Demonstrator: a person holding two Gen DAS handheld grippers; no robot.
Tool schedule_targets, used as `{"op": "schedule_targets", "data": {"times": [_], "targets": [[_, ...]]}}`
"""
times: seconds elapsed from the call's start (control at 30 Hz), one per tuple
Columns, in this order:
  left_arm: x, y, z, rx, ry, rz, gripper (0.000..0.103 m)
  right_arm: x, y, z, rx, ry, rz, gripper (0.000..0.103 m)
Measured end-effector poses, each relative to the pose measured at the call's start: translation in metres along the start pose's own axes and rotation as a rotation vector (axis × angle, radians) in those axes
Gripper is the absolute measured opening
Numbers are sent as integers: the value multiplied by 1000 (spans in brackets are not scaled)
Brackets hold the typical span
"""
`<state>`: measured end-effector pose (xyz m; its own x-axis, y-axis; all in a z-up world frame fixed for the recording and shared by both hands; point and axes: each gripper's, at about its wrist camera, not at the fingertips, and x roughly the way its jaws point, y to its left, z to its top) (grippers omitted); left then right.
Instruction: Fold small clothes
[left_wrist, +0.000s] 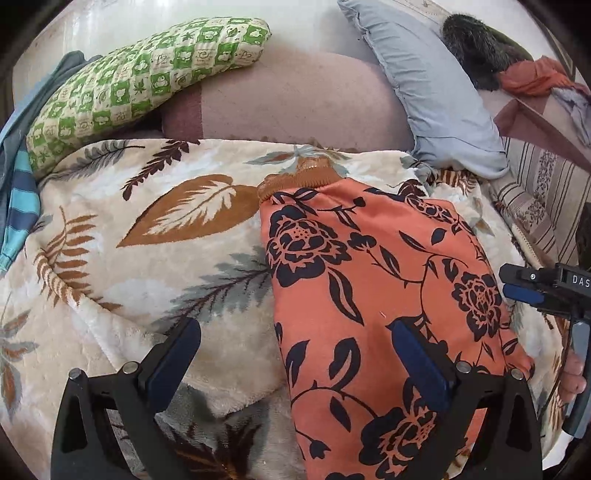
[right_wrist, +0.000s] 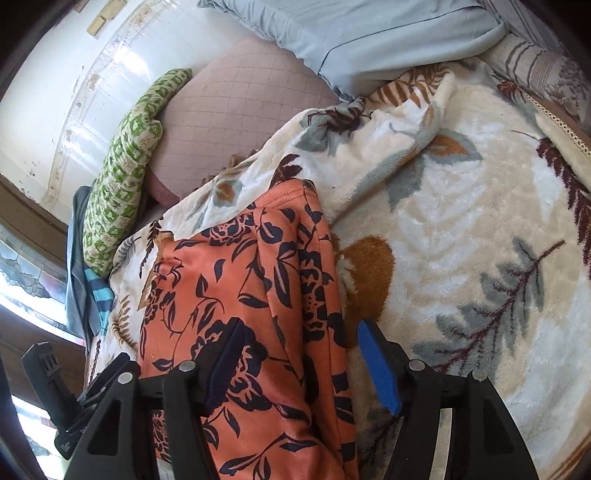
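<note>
An orange garment with a dark floral print lies folded lengthwise on a cream leaf-patterned blanket. Its ribbed brown hem points away from me. My left gripper is open and hovers low over the garment's left edge, one finger above the blanket and the other above the fabric. My right gripper is also open and straddles the garment's right edge without its pads pressing the cloth. In the left wrist view the right gripper shows at the right rim.
A green checked pillow, a pink cushion and a pale blue pillow lie along the far side. A blue striped cloth hangs at the left. Dark fur and an orange cloth sit far right.
</note>
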<state>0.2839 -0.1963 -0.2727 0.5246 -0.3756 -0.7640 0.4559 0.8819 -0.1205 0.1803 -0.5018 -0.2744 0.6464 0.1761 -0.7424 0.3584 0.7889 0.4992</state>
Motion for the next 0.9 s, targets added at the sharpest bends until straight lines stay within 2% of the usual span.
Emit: {"op": "schedule_targets", "data": {"times": [0.37,0.9], "targets": [[-8,7,2,-14,-19,36,103,-6,-3,1,13,-20,0,67],[-4,4,3,-25,-1,-14,103,-4,-5,1,7,-28,-17,70]]}}
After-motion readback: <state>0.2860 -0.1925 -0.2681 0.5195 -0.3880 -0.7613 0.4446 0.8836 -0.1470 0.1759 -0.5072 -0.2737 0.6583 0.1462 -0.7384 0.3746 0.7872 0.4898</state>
